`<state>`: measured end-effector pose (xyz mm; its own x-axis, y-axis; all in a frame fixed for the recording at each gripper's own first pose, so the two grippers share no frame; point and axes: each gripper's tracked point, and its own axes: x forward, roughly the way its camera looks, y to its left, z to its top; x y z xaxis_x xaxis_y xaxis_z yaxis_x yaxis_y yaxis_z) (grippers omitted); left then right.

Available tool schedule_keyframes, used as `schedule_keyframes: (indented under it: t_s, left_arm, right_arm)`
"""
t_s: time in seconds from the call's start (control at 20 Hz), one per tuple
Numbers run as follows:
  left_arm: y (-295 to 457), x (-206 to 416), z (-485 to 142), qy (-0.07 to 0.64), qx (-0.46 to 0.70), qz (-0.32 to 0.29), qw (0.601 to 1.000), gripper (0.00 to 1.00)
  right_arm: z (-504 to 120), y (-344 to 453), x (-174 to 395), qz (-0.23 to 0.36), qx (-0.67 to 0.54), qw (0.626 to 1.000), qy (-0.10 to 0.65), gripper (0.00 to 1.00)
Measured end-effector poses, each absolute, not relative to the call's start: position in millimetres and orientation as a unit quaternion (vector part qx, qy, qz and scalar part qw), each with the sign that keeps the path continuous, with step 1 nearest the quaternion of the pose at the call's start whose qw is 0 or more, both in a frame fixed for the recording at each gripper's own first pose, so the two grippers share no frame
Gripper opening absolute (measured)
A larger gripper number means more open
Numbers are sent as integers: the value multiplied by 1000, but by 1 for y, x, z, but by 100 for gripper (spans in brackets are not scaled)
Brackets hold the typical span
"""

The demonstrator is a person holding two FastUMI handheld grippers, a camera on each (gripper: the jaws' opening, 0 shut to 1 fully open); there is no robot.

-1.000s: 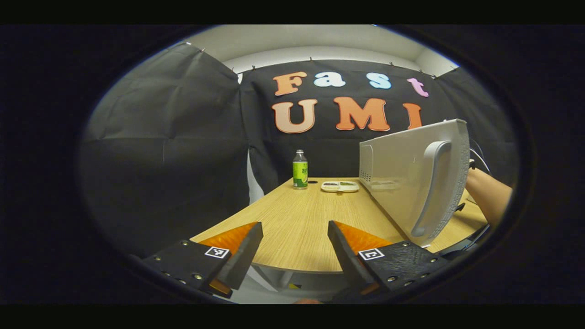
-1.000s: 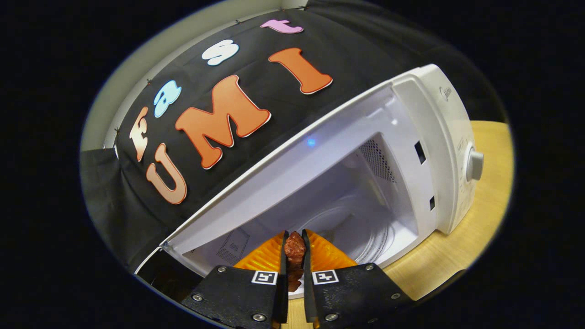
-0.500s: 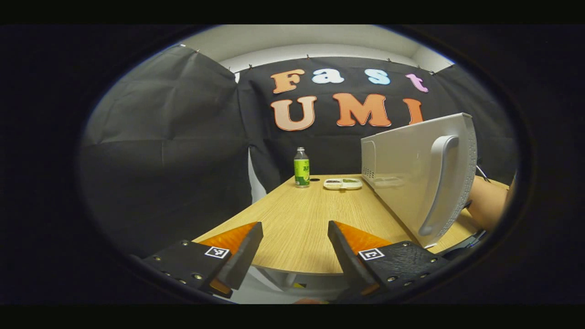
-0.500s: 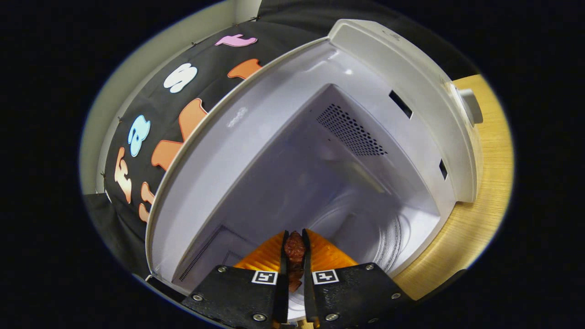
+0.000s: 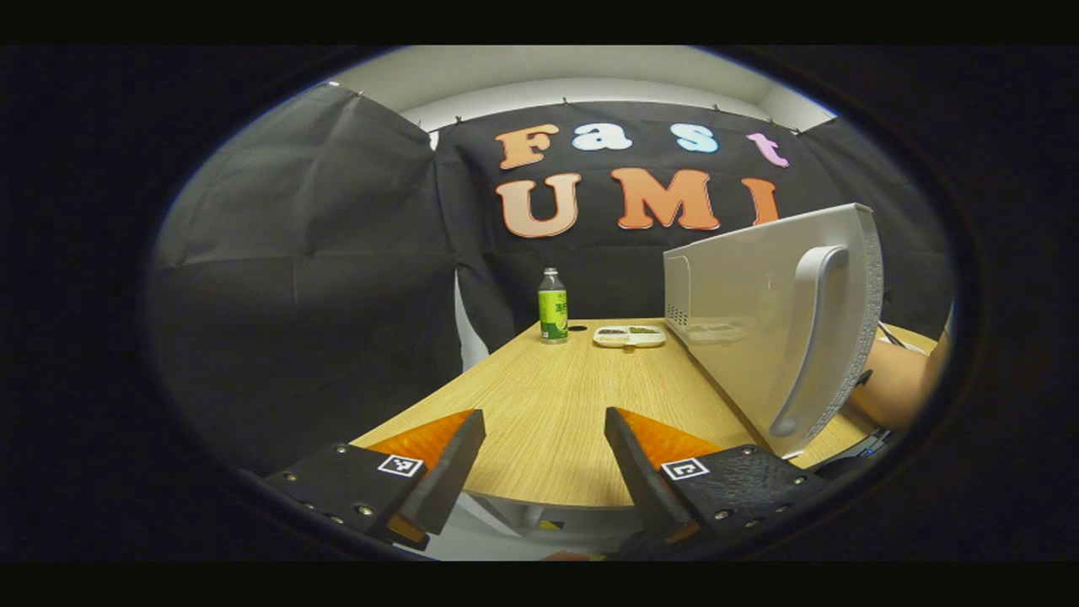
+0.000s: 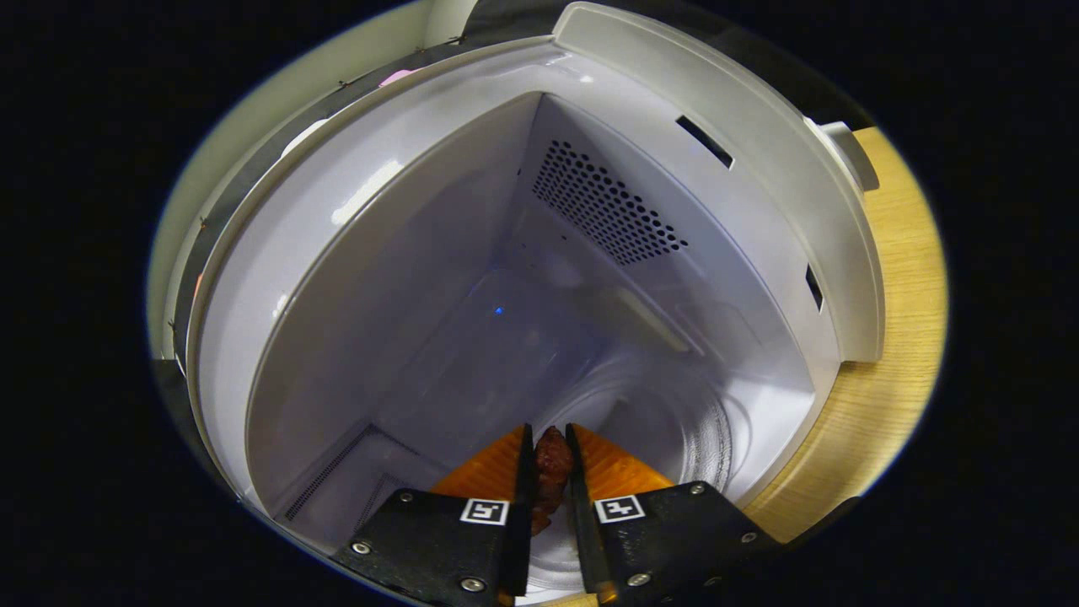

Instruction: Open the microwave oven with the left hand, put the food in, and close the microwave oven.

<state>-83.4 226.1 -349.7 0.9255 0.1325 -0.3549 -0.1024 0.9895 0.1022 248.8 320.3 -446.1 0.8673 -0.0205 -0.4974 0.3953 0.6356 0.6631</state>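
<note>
Lumpy reddish-brown food piece point(image 6: 552, 459): clamped between right gripper point(image 6: 550, 472) fingers, inside smooth white microwave cavity point(image 6: 523, 337), above ribbed glass turntable point(image 6: 674, 430). White door point(image 5: 759, 312) swung wide. Left gripper point(image 5: 544, 459): fingers apart, empty, over wood-grain table point(image 5: 548, 405) edge.

Ahead of your left gripper a light wooden table point(image 5: 548, 405) runs toward the black cloth wall point(image 5: 303, 278), which wraps round the far end and the side to the gripper's left. Above the cloth you see a pale ceiling point(image 5: 582, 72). Beneath the table's near edge, pale floor point(image 5: 489, 539) shows.
</note>
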Motion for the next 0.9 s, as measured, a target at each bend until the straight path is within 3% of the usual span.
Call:
schedule_keyframes:
  t_s: [0.05, 0.1, 0.2, 0.25, 0.45, 0.9]
  left_arm:
    - [224, -84, -348, 181, 41, 58, 981, 86]
    - [222, -83, -347, 180, 40, 55, 981, 86]
    - [219, -80, -347, 179, 38, 52, 982, 86]
    - [219, -81, -348, 179, 36, 52, 982, 86]
    - [214, -77, -349, 178, 25, 50, 982, 86]
    - [159, -61, -335, 162, 14, -8, 987, 86]
  right_arm:
    - [-446, 319, 246, -115, 398, 880, 232, 38]
    - [-446, 318, 247, -117, 383, 886, 233, 55]
    - [-443, 306, 247, -122, 350, 900, 229, 65]
    - [-441, 300, 248, -125, 336, 906, 225, 77]
    - [-420, 286, 242, -109, 310, 920, 212, 83]
    - [-357, 284, 180, -25, 230, 955, 187, 83]
